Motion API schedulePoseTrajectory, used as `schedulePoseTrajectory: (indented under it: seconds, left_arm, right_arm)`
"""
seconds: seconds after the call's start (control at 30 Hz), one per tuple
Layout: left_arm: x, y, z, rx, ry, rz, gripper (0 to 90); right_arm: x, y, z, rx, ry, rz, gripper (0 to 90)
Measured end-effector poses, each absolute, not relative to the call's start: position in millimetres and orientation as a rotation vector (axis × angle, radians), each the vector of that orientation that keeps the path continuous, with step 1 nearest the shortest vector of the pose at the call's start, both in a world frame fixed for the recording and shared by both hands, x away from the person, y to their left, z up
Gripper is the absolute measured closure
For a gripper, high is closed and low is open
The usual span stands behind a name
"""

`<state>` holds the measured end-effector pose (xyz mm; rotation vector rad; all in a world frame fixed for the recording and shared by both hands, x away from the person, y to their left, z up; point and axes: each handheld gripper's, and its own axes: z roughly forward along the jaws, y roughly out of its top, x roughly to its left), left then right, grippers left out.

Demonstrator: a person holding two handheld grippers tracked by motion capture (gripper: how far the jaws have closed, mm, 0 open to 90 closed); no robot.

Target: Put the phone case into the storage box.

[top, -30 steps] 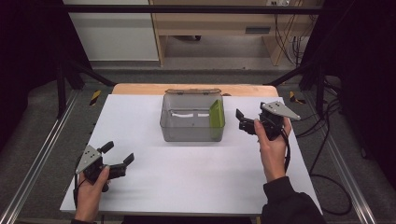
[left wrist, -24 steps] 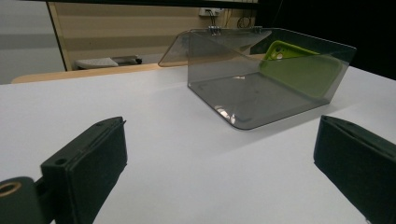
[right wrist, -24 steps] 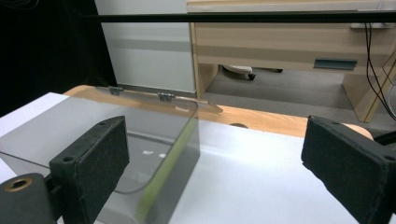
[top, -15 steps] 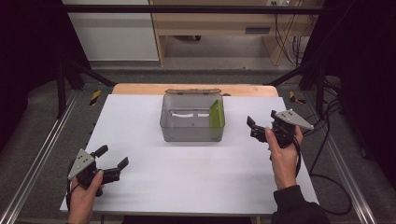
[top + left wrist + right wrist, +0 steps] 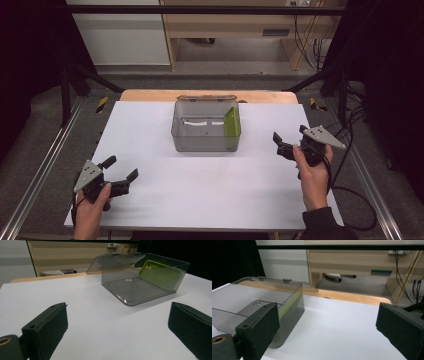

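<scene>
High view | left tongs (image 5: 121, 170) spread, empty | right tongs (image 5: 289, 141) spread, empty | clear box (image 5: 205, 135) between, untouched

Left hand (image 5: 92, 205) enters from bottom left, gripping left gripper (image 5: 121, 172) low over near left part of table; jaws spread wide, pointing right and slightly forward, nothing between them. Grey plate on top tilts left. Right forearm, dark sleeve, comes up from bottom right; right hand (image 5: 312, 172) wraps right gripper (image 5: 289, 142) at mid right, held upright. Its jaws stand apart, pointing left, holding nothing. Cable trails from right gripper toward right edge. Both grippers well apart from each other.
</scene>
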<state>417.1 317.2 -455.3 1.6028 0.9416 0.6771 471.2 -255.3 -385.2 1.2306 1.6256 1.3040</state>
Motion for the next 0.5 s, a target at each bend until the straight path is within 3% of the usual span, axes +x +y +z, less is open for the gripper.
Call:
schedulePoseTrajectory:
  seconds: [0.5]
  left_arm:
    - [417, 314, -457, 1.614, 0.934, 0.677, 2.3]
  right_arm:
    - [454, -269, -413, 1.166, 1.611, 1.300, 5.2]
